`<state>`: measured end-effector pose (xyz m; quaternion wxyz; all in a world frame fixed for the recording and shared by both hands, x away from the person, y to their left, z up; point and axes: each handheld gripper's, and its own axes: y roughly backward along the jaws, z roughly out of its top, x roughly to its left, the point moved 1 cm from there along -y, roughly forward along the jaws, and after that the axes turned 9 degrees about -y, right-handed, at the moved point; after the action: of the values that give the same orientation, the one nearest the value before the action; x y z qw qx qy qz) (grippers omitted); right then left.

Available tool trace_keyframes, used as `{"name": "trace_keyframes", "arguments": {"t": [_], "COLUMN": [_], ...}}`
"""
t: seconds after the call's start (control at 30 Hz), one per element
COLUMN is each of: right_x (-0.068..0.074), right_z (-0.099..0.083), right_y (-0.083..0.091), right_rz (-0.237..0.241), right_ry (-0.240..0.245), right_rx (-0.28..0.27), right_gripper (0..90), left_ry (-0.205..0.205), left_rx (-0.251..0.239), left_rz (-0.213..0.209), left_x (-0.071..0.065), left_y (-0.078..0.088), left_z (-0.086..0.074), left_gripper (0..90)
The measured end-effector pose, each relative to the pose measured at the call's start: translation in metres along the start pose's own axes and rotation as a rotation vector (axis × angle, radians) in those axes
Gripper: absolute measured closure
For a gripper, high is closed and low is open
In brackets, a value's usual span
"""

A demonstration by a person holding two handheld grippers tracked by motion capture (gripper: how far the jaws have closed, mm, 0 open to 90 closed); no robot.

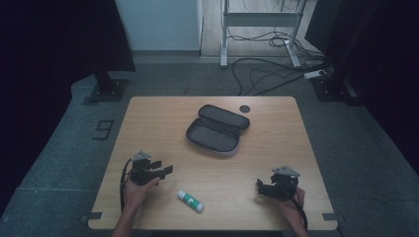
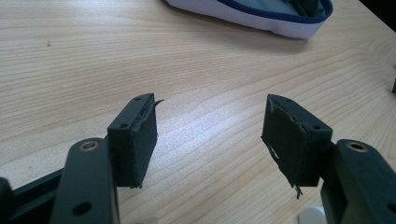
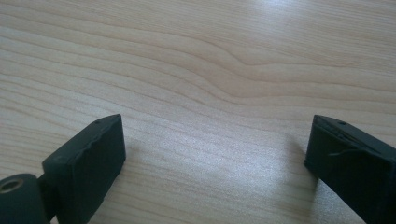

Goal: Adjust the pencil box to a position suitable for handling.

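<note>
Nothing is packed yet, by my judgement. The glue stick (image 1: 190, 201) lies on the tabletop (image 1: 276, 123) between my left jaws (image 1: 168, 170) and right jaws (image 1: 259, 186), both wide and empty. The case (image 1: 217, 130) lies unzipped farther back, apparently empty.

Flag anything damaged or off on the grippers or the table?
The black pads on the left gripper look worn: frayed, peeling edges on both fingers. The grey zip pencil case lies open mid-table, and the white glue stick with a green label lies loose at the near edge. Nothing spilled.
</note>
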<state>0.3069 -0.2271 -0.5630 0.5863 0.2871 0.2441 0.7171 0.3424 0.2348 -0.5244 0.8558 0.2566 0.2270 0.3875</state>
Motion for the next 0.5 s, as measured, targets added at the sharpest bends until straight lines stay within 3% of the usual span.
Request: {"name": "trace_keyframes", "arguments": {"t": [0.27,0.5], "right_x": [-0.0017,-0.0023], "right_z": [0.0011,-0.0005], "right_y": [0.0001,0.0024], "right_rz": [0.021,0.029], "right_ry": [0.017,0.025], "right_rx": [-0.003,-0.014], "right_gripper": [8.6,12.8], "left_ry": [0.008,0.010], "left_rx": [-0.018,-0.003], "left_rz": [0.009,0.016], "left_x": [-0.0007,-0.0053], "left_y": [0.0005,-0.0037], "left_z": [0.0009,0.0022], "left_gripper": [35.7,35.4]}}
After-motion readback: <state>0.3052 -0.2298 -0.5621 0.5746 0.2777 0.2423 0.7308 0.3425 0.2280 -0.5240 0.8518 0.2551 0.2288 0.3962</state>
